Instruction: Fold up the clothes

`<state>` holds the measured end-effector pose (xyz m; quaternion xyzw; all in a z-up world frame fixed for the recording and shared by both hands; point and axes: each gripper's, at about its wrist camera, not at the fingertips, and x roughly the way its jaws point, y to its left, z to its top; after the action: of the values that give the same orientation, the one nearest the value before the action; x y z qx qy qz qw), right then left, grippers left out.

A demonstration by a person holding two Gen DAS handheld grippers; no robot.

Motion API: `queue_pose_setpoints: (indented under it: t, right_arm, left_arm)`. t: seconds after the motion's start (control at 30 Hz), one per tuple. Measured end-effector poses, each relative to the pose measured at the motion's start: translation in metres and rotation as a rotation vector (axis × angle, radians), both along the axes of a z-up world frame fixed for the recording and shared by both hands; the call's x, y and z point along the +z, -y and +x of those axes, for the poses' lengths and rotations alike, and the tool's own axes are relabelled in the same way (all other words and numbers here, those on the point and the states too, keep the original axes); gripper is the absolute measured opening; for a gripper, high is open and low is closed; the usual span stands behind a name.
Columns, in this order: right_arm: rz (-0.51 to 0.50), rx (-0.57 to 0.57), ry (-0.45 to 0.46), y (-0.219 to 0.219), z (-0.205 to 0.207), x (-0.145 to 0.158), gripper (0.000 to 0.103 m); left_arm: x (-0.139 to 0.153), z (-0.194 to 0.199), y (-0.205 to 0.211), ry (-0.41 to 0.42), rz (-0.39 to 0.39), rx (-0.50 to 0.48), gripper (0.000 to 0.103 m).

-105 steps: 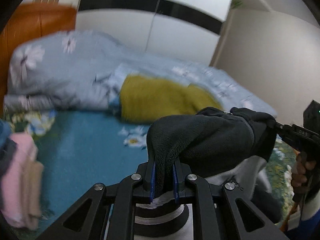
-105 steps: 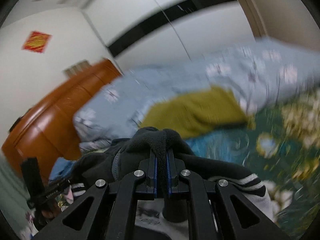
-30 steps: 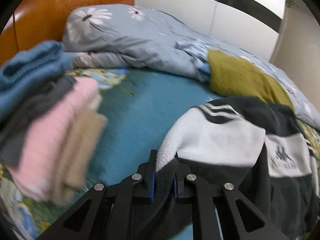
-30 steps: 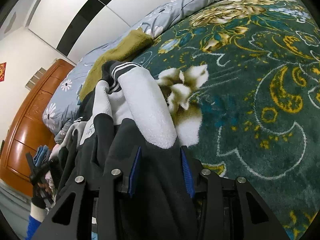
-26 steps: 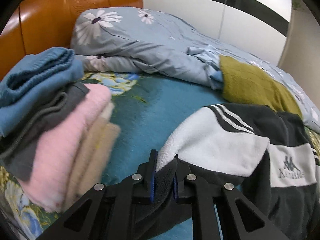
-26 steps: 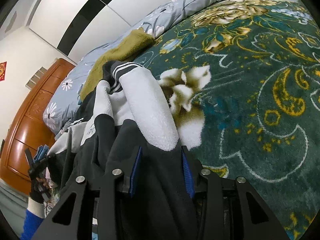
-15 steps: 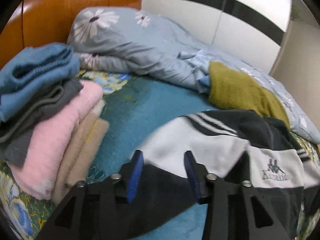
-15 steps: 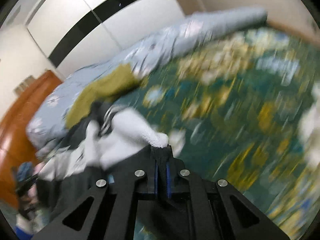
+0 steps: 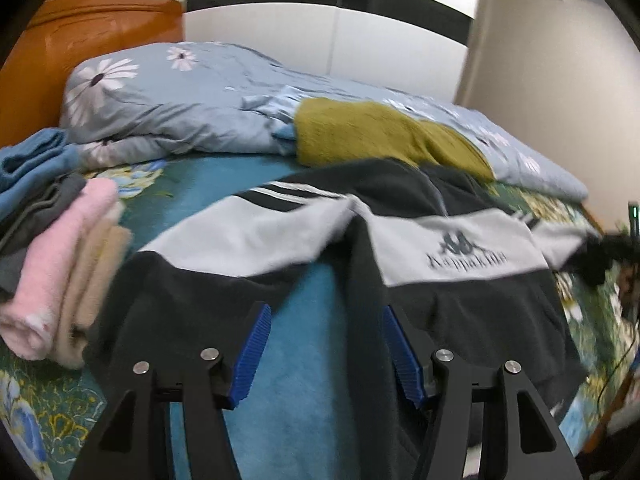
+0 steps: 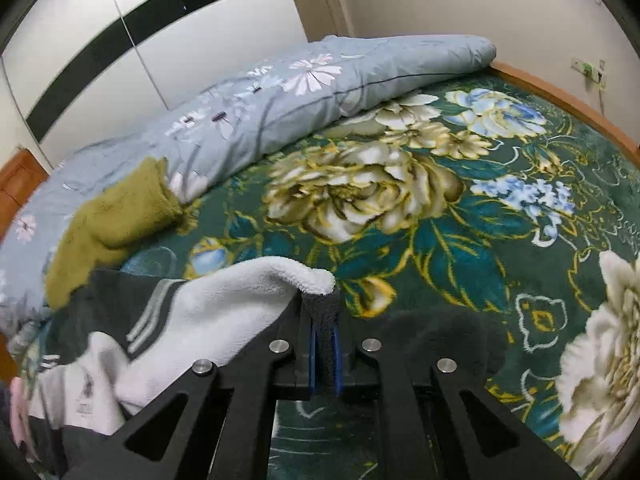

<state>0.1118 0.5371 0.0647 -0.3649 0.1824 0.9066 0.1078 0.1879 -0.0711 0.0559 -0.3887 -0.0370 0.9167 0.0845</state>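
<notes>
— Behind the bed stands a white wardrobe with a black band (image 9: 332,12); what lies on the bed's teal flowered blanket (image 10: 440,208)?

— A black and white fleece jacket with striped sleeves (image 9: 460,248) is spread across the middle of the bed. A blue-grey daisy-print duvet (image 9: 180,108) is bunched along the far edge with an olive-green fuzzy blanket (image 9: 380,132) tucked against it.

— And the left gripper (image 9: 326,344)?

— Its blue-padded fingers (image 9: 254,344) stand wide apart over the jacket's near hem, holding nothing.

— The right gripper (image 10: 324,344)?

— Its fingers are pressed close together, pinching a dark cuff of the jacket, with the white sleeve draped off to its left.

— Anything else?

— A stack of folded clothes, blue, grey, pink and beige (image 9: 52,248), sits by the bed's headboard end, just beside the jacket's sleeve, in front of the orange wooden headboard (image 9: 80,48).
</notes>
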Motion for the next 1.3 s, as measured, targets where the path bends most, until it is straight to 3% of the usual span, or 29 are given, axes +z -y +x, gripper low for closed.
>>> queue_pose_setpoints:
  t: [0.03,0.2,0.23,0.3,0.53,0.77,0.87,1.13,1.3]
  right_arm:
    - [0.003,0.005,-0.003,0.001,0.003,0.002,0.009]
    - [0.019,0.029,-0.017,0.008,0.015,0.011,0.053]
    - [0.025,0.034,-0.026,0.011,0.022,0.013,0.055]
    - [0.026,0.076,-0.053,0.021,0.048,0.010,0.057]
    - [-0.031,0.246,0.013,0.082,0.104,-0.037,0.057]
    - [-0.093,0.408,0.085,0.143,0.157,-0.085,0.057]
    - [-0.110,0.465,0.109,0.166,0.175,-0.102,0.057]
    - [-0.027,0.425,0.089,0.174,0.170,-0.098,0.057]
    - [0.025,0.399,0.077,0.179,0.166,-0.096,0.057]
  left_arm:
    - [0.000,0.002,-0.005,0.002,0.008,-0.002,0.063]
    - [-0.003,0.018,-0.022,-0.003,0.068,-0.041,0.067]
    - [-0.006,0.025,-0.027,-0.004,0.062,-0.055,0.068]
    - [-0.012,0.036,-0.033,0.006,0.056,-0.080,0.069]
    - [-0.037,0.068,-0.049,0.061,0.061,-0.130,0.069]
    - [-0.049,0.078,-0.050,0.085,0.118,-0.107,0.072]
    - [-0.055,0.087,-0.056,0.084,0.077,-0.131,0.074]
    - [-0.067,0.091,-0.077,0.093,-0.029,-0.171,0.077]
    - [-0.068,0.084,-0.089,0.066,-0.174,-0.187,0.077]
